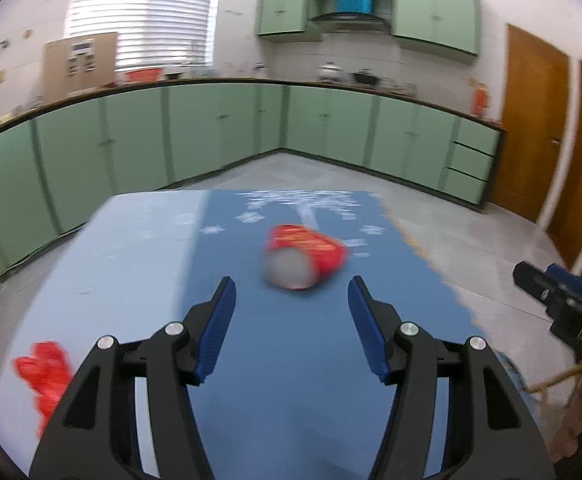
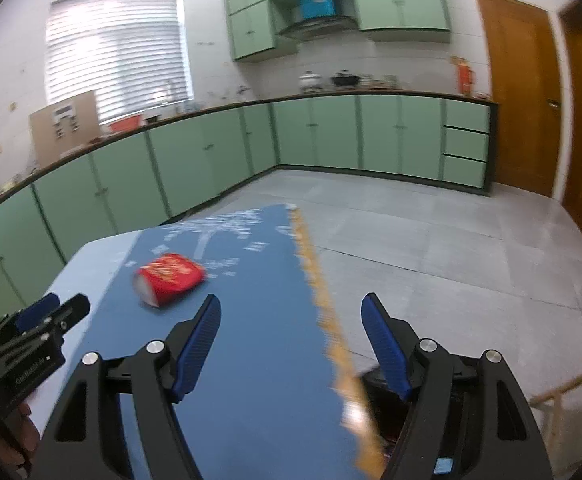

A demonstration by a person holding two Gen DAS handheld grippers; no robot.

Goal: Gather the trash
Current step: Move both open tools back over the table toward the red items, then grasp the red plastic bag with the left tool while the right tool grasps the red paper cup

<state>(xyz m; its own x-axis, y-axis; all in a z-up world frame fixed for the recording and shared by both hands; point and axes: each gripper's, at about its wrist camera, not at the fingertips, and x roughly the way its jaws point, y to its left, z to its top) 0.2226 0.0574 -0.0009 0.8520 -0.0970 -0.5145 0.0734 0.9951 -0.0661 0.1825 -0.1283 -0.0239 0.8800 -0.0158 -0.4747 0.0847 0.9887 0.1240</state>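
Two tongs, left tongs [image 1: 292, 294] and right tongs [image 2: 291, 312], we hold apart and empty, aimed over the desk [image 1: 139, 248] to approach the red cup [image 1: 305, 256] lying sideways.

Your room is evenly and fairly brightly lit. Daylight comes through the white slatted window blind [image 1: 141, 12], which blows out to glare at upper left of both views. Shadows are soft and faint. Motion blur smears the red crushed drink can [image 1: 305, 256] and the blue patterned tablecloth [image 1: 275, 360] at centre. The red crumpled wrapper [image 1: 45, 372] at lower left is smeared too. Fisheye bends the long green cabinet run [image 2: 331, 136]. Black vignette rings every corner. Your near black-and-blue gripper fingers [image 2: 199, 344] stay sharp.
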